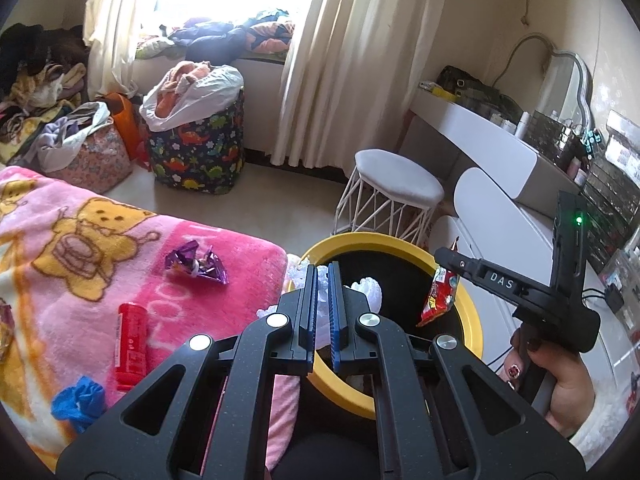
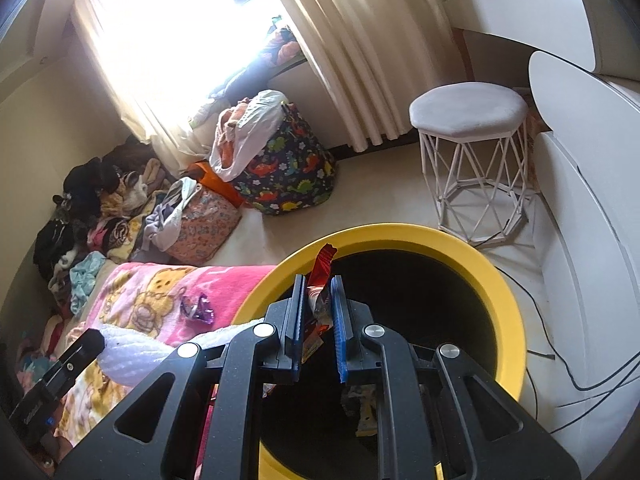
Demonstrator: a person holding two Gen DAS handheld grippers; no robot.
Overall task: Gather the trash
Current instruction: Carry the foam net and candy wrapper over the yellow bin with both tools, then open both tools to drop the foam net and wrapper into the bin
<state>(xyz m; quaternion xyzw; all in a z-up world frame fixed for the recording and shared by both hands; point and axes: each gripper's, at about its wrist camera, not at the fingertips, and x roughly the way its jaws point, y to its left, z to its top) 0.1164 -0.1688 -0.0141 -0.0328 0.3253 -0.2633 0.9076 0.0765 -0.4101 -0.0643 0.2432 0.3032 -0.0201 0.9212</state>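
The step in hand is the drop: both grippers hang over the yellow-rimmed bin (image 1: 472, 312), which fills the lower centre of both views beside the bed.

The right gripper (image 2: 316, 312) is pinching a red snack wrapper (image 2: 322, 276) between its blue pads; the wrapper stands up out of the jaws, its torn top against the bin's far rim in the right wrist view. In the left wrist view the same wrapper (image 1: 438, 294) dangles at centre right, over the dark mouth of the bin, from the tip of the gripper held by the person's hand (image 1: 560, 384).

The left gripper (image 1: 323, 300) has its jaws pressed nearly together on a white crinkly tissue or plastic (image 1: 370, 288); the white stuff shows between the pads and bulges beyond them, just over the near left edge of the bin.

More trash waits on the pink cartoon blanket (image 1: 224, 248) at the left of the frame: a purple foil wrapper (image 1: 198, 266), a red tube (image 1: 130, 344) and a blue crumpled piece (image 1: 80, 400) near the lower left.

I judge that the next move calls for spreading both pairs of jaws while they are inside the rim, so both pieces fall in. The white piece sits close to the edge and could catch on the rim, so the left gripper wants a nudge toward the middle first. After that, back to the blanket for the purple wrapper
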